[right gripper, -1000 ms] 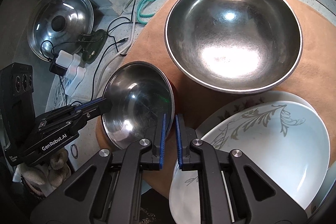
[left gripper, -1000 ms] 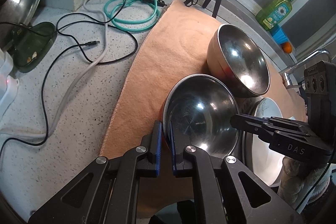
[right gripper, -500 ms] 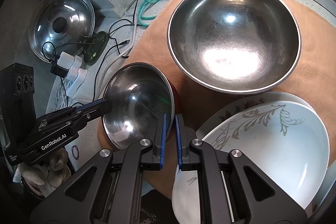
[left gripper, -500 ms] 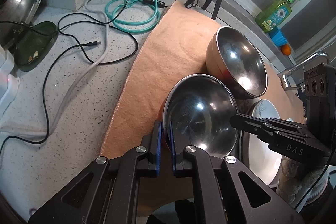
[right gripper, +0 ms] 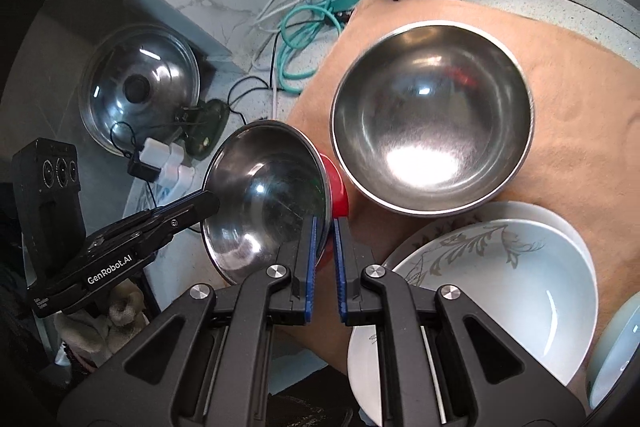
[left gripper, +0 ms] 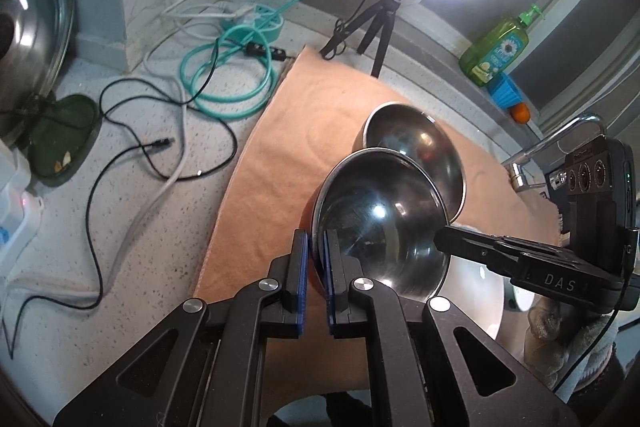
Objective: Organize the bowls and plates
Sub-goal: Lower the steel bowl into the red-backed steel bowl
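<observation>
Right wrist view: both tongs — left tongs (right gripper: 210,203), right tongs (right gripper: 324,267) — clamp the small steel bowl (right gripper: 264,195) by opposite rims; the large bowl (right gripper: 432,131) lies just far-right on the bench's towel (right gripper: 580,155).

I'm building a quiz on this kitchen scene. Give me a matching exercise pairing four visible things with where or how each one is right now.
Things:
1. small steel bowl with red outside
2. large steel bowl
3. white plate with a grey leaf pattern
4. green dish soap bottle

States:
A. standing on the ledge by the window
B. gripped at opposite rims by both pairs of jaws
C. sitting empty on the peach towel
D. stacked on another white plate

Pairs: 1-B, 2-C, 3-D, 4-A
</observation>
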### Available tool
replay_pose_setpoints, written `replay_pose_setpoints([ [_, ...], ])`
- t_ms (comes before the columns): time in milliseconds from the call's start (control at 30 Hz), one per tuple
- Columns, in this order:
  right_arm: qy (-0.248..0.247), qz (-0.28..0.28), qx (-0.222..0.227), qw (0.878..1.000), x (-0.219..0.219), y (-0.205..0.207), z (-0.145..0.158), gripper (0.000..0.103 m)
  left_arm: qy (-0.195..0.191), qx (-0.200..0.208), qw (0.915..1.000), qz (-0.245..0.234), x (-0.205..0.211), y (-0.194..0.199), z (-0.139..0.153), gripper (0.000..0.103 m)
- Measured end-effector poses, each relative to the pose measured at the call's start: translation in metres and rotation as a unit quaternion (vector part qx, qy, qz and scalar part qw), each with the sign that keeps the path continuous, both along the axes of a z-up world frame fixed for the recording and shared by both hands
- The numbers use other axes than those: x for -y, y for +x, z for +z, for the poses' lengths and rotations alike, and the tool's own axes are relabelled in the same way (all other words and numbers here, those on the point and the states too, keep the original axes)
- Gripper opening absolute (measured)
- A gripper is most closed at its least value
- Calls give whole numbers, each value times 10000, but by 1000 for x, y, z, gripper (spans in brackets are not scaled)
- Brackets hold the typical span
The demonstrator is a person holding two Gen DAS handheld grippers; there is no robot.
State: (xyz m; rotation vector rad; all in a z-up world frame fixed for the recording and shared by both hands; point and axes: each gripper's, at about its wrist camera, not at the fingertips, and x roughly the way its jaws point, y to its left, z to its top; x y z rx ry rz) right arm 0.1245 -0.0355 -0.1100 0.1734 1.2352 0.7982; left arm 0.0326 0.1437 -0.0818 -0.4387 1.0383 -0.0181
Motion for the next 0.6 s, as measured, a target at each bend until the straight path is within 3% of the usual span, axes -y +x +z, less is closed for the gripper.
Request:
replay_pose_setpoints([
  [333, 213, -504, 123, 9984, 27, 29, 25, 8, 183, 311, 9988, -344, 21, 49, 24, 6],
  [600, 111, -967, 113, 9952, 50, 60, 19, 8, 316, 188, 9974, -617, 44, 90, 17, 6],
])
